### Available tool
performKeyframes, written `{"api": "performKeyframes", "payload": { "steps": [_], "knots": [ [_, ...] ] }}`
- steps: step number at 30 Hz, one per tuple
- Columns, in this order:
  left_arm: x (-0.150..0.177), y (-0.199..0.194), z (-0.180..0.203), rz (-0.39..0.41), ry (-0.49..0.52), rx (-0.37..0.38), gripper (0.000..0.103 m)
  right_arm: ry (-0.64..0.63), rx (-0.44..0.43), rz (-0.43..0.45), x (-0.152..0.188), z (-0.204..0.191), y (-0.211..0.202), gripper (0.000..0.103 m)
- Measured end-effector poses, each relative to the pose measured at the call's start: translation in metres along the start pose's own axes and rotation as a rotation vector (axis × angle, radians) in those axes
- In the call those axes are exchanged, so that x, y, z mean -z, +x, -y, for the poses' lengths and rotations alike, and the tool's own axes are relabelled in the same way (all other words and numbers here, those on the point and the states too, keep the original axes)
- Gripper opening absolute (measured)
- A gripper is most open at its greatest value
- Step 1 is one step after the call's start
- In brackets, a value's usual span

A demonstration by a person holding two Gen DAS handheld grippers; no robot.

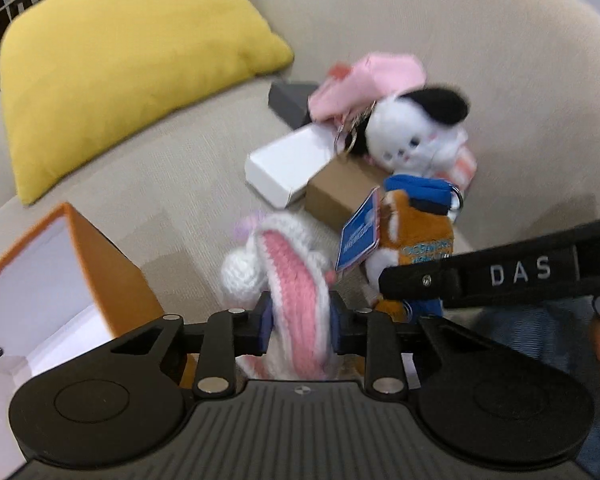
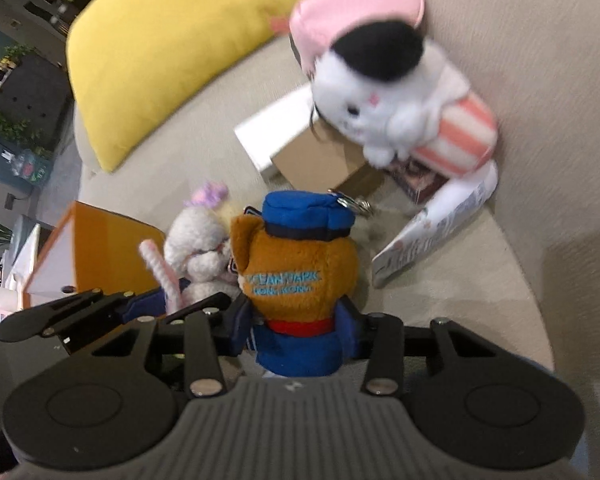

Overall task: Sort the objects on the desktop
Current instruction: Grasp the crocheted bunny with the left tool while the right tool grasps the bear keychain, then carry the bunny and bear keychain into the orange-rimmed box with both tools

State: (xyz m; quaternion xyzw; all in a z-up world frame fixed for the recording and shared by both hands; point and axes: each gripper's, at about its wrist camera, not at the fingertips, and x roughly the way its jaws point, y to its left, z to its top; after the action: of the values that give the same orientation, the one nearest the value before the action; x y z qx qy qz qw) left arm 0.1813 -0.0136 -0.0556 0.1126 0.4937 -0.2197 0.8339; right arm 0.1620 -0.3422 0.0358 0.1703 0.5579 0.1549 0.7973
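Note:
My left gripper (image 1: 300, 320) is shut on the pink-and-white ear of a knitted rabbit (image 1: 276, 264), whose white body hangs just ahead of the pads. My right gripper (image 2: 296, 330) is shut on the blue lower body of a brown plush (image 2: 300, 268) with a blue cap and "Ocean Park" lettering. The two toys sit side by side, the rabbit (image 2: 200, 248) to the left of the brown plush (image 1: 416, 232). One black right finger (image 1: 420, 280) crosses the left wrist view. Everything is slightly blurred.
An open orange box (image 1: 112, 264) with a white inside stands at the left. Behind lie a white plush dog (image 2: 380, 100), a pink pouch (image 1: 368, 80), a white box (image 1: 288, 164), a brown carton (image 1: 340, 196) and a printed packet (image 2: 432, 232) on a beige sofa (image 1: 160, 184) with a yellow cushion (image 1: 120, 68).

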Motion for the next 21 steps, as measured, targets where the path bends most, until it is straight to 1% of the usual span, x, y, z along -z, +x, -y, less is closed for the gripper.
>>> {"api": "performKeyframes", "payload": {
  "steps": [2, 4, 5, 7, 10, 14, 16, 21],
  "knots": [
    [-0.001, -0.015, 0.000, 0.021, -0.019, 0.008, 0.027, -0.009, -0.012, 0.033, -0.001, -0.001, -0.006, 0.045],
    [0.002, -0.032, -0.002, 0.044, -0.043, 0.012, 0.023, -0.025, -0.031, 0.067, 0.002, -0.002, -0.017, 0.045],
    [0.002, -0.036, 0.000, 0.063, -0.051, 0.002, 0.017, -0.036, -0.036, 0.080, 0.004, -0.004, -0.024, 0.045],
    [0.007, -0.051, 0.001, 0.107, -0.062, -0.016, 0.011, -0.058, -0.053, 0.105, 0.006, -0.008, -0.032, 0.045],
    [0.014, -0.074, 0.000, 0.157, -0.080, -0.028, 0.010, -0.076, -0.087, 0.135, 0.013, -0.014, -0.051, 0.045],
    [0.022, -0.093, 0.000, 0.188, -0.100, -0.043, 0.010, -0.089, -0.098, 0.161, 0.020, -0.022, -0.056, 0.045],
    [0.025, -0.105, -0.001, 0.216, -0.110, -0.053, 0.009, -0.084, -0.112, 0.167, 0.023, -0.023, -0.059, 0.045],
    [0.035, -0.143, -0.008, 0.301, -0.143, -0.100, 0.009, -0.123, -0.154, 0.186, 0.036, -0.036, -0.085, 0.045]
  ]
}}
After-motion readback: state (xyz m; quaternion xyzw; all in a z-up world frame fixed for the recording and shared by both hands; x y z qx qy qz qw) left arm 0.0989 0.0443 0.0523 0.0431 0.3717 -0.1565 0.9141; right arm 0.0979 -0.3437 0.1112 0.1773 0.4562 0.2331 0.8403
